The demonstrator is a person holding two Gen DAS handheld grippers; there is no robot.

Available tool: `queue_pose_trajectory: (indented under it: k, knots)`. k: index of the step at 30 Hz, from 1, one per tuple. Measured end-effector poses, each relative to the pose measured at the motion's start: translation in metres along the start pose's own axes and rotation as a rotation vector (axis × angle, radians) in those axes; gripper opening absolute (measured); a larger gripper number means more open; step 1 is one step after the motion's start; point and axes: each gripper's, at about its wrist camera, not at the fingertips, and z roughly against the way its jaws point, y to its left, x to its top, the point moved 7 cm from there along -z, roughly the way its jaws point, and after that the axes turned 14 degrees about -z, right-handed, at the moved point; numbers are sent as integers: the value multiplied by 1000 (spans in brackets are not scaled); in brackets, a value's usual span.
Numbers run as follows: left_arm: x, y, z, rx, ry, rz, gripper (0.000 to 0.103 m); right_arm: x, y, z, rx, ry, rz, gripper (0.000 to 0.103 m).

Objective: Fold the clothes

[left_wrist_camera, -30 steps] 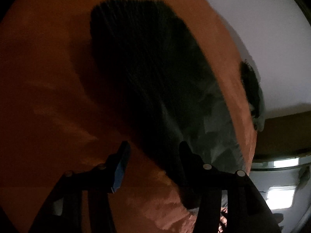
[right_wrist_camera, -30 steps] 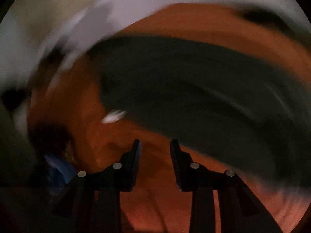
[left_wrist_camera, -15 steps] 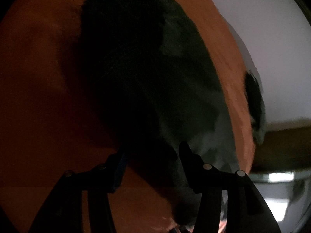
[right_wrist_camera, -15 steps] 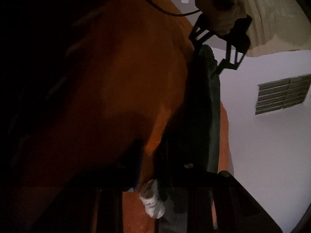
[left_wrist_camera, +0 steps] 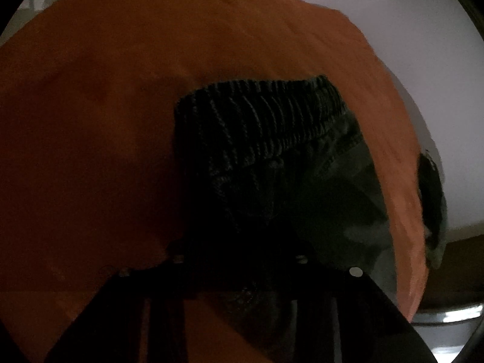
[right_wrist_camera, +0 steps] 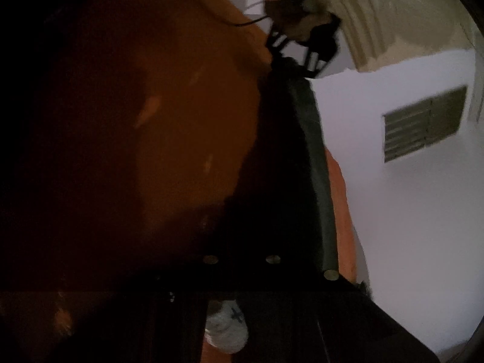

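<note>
The dark shorts [left_wrist_camera: 272,139] lie on the orange cover [left_wrist_camera: 106,106], waistband up. The left gripper [left_wrist_camera: 239,242] is closing its fingers over the waistband corner; the cloth sits between them. The right gripper [right_wrist_camera: 242,251] has its fingers pinched together at the shorts' other end, apparently on cloth. Grasping step; next, probably lift both ends together and fold.
</note>
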Motion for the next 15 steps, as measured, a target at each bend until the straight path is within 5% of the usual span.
queue_pose_trajectory:
  k: [5, 11, 15]
  knots:
    - [3, -17, -12, 28, 55, -37, 31, 15, -55, 45, 172, -72, -291, 1]
    - [-3, -19, -19, 31, 105, -51, 36, -19, -29, 90, 300, 6, -315, 0]
    - [-24, -27, 7, 51, 95, -72, 38, -7, -40, 98, 293, 3, -371, 0]
